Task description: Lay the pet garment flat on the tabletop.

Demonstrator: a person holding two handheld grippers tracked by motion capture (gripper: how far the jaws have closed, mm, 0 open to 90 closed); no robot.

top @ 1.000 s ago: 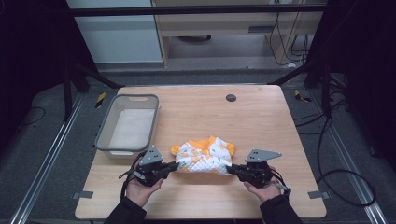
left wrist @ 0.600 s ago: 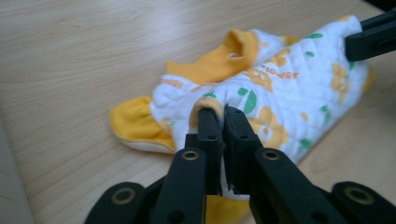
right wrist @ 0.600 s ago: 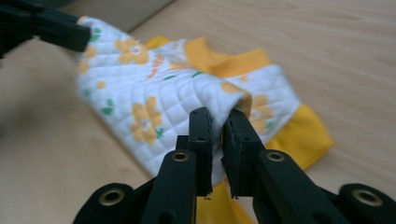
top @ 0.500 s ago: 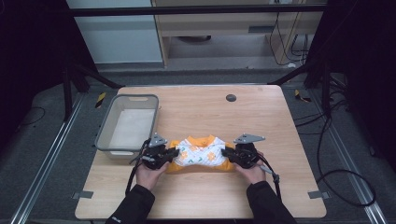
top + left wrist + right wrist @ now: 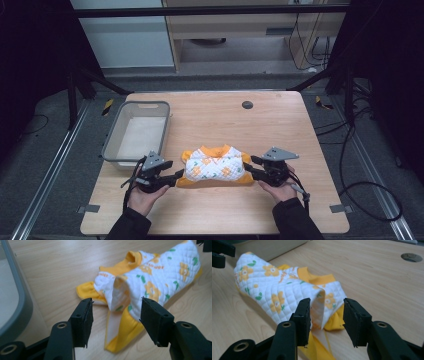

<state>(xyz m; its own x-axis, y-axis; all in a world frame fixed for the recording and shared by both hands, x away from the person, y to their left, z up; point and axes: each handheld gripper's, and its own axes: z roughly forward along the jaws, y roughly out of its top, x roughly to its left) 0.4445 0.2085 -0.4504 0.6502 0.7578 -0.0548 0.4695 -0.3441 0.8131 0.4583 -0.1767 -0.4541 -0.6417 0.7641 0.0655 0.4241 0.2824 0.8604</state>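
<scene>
White quilted baby garment (image 5: 216,167) (yellow flowers, orange trim), folded, lying on table's near middle

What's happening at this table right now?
A person is folding a small white-and-yellow floral garment on the wooden table with two handheld grippers. The left gripper and right gripper sit at its two ends; their jaws have just been opening and now stand apart, the folded cloth lying released. A grey bin waits at left.
</scene>
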